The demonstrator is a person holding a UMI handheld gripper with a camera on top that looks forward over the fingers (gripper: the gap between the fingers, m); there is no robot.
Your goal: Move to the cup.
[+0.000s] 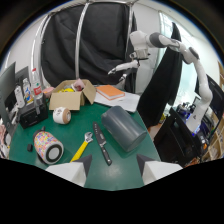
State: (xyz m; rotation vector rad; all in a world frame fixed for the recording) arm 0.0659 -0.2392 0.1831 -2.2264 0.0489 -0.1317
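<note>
Fingers are standing apart on my gripper (114, 169), with nothing between them, hovering over the near edge of the green table (122, 177). I am looking for the cup (48, 147): I judge it to be the speckled one lying on its side, open mouth toward me, ahead of the fingers and off to the left. A white roll of tape (61, 115) is sitting beyond it, near a cardboard box (71, 95).

What is worrying me is the clutter in between. A yellow-handled wrench (82, 147) is lying just ahead of the left finger, and a black knife (102, 143) just right of it. If I am swinging left too low, I am risking a nudge to the wrench, which could roll the cup away. The grey bin (124, 129), tipped over ahead and to the right, looks safely out of my path.
</note>
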